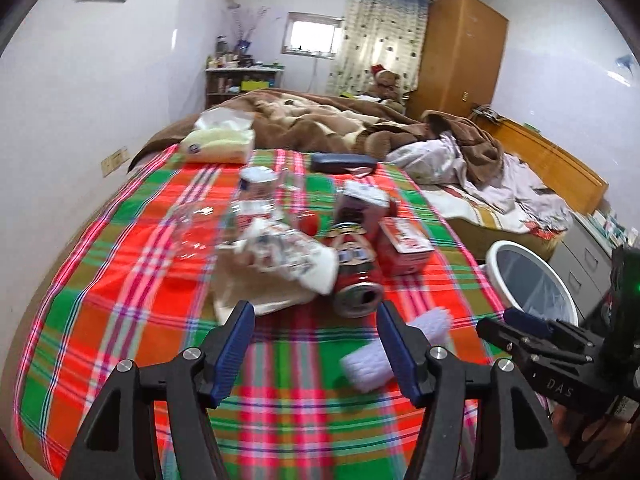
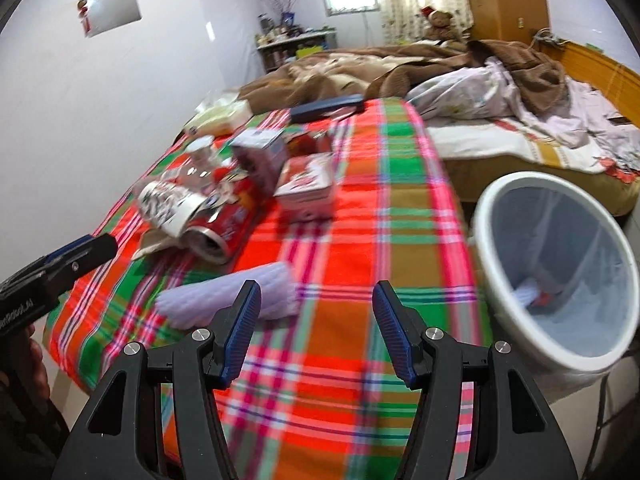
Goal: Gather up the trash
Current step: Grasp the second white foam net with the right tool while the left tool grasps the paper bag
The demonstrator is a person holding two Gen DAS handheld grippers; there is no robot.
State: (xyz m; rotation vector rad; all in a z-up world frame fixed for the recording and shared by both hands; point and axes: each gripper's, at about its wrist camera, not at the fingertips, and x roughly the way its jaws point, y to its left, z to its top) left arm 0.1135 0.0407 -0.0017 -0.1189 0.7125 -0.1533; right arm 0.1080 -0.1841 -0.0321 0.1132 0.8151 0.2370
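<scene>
Trash lies on a plaid cloth (image 1: 120, 280) over a table: a red can (image 1: 356, 276) on its side, a crumpled white wrapper (image 1: 280, 256), red cartons (image 1: 404, 244), a clear plastic bottle (image 1: 224, 216) and a white ribbed paper cup (image 1: 384, 348) lying near the front. My left gripper (image 1: 316, 344) is open and empty, just short of the can and left of the cup. My right gripper (image 2: 316, 332) is open and empty above the cloth, right of the cup (image 2: 240, 296). A white trash bin (image 2: 504, 320) with a liner stands to the right, some trash inside.
A tissue pack (image 1: 224, 140) and a dark case (image 1: 344, 162) lie at the table's far end. Beyond is a bed with a brown blanket (image 1: 320, 120) and clothes. A white wall runs along the left. A wooden wardrobe (image 1: 460, 52) stands at the back.
</scene>
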